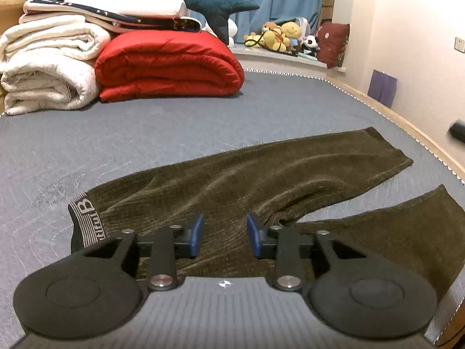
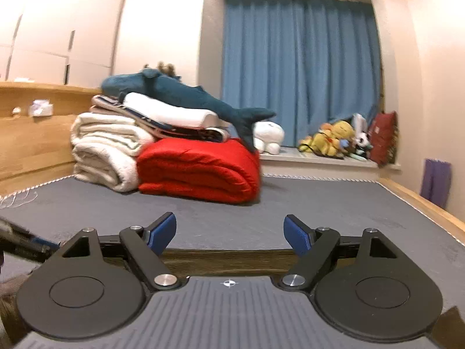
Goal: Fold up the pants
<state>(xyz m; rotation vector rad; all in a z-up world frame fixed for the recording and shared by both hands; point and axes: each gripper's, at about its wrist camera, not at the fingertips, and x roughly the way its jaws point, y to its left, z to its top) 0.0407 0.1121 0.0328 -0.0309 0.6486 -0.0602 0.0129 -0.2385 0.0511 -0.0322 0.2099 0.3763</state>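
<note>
Left wrist view: pants (image 1: 261, 180) are spread flat ahead of the left gripper (image 1: 223, 237), jaws parted and empty, crotch just beyond the tips, legs splayed, presumably laid out for a lengthwise fold. Right gripper (image 2: 229, 234) is held wide open, a strip of fabric below it. Grey mattress (image 1: 145, 133), red quilt (image 1: 168, 67) beyond

Right gripper (image 2: 229, 234) jaws wide apart, nothing between, low over grey mattress (image 2: 334, 203). Strip of dark olive pants (image 2: 226, 261) under fingers. Red quilt (image 2: 200, 168), blue curtain (image 2: 299, 67) behind.
</note>
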